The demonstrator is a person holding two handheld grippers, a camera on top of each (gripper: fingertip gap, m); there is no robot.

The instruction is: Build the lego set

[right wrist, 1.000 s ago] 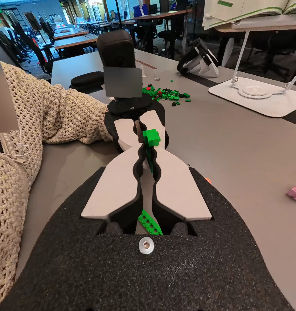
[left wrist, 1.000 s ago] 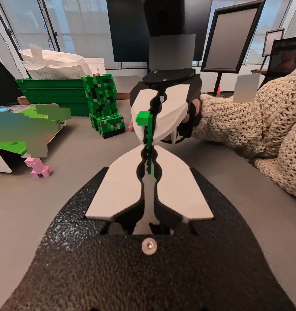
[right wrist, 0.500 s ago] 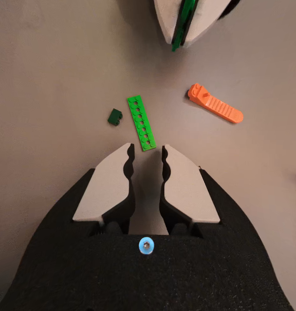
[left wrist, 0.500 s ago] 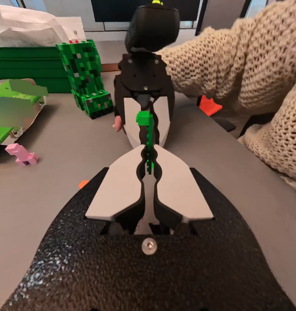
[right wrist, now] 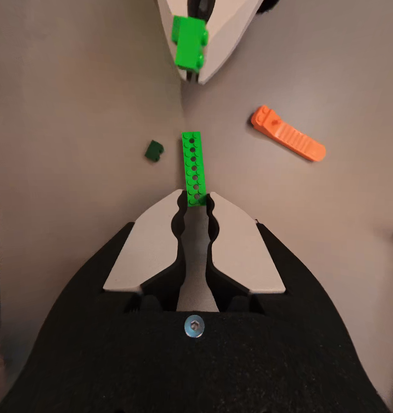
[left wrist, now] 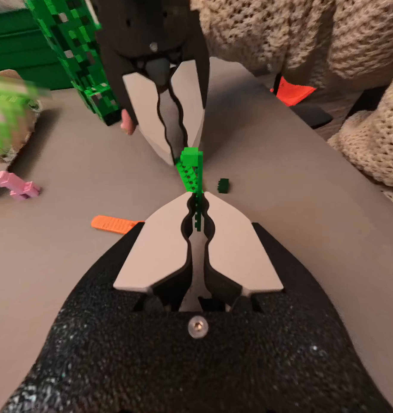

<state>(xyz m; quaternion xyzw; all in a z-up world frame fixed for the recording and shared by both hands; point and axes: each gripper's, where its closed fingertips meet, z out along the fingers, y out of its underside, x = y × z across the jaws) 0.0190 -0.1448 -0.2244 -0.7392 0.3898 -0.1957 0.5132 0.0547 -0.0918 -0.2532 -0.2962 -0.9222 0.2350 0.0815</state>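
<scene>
My left gripper is shut on a thin green plate held on edge, with a bright green brick fixed at its far end. The right wrist view shows this gripper and the brick at the top. A long green plate with holes lies flat on the grey table. My right gripper is open, pointing down, with its fingertips either side of that plate's near end. A small gap shows at the left pad. The lying plate also shows in the left wrist view.
A small dark green brick lies left of the plate and an orange brick separator lies to its right. A green blocky figure, a pink piece and a green bin stand farther off. A knitted sleeve reaches in. Left tips and right tips are each some 9 cm from the orange brick separator. My left wrist view looks at it from another angle.
My right gripper left the held green piece, turned down to the table and opened. It has since dropped over the lying plate's end, with its jaws narrower. My left gripper kept its hold.
</scene>
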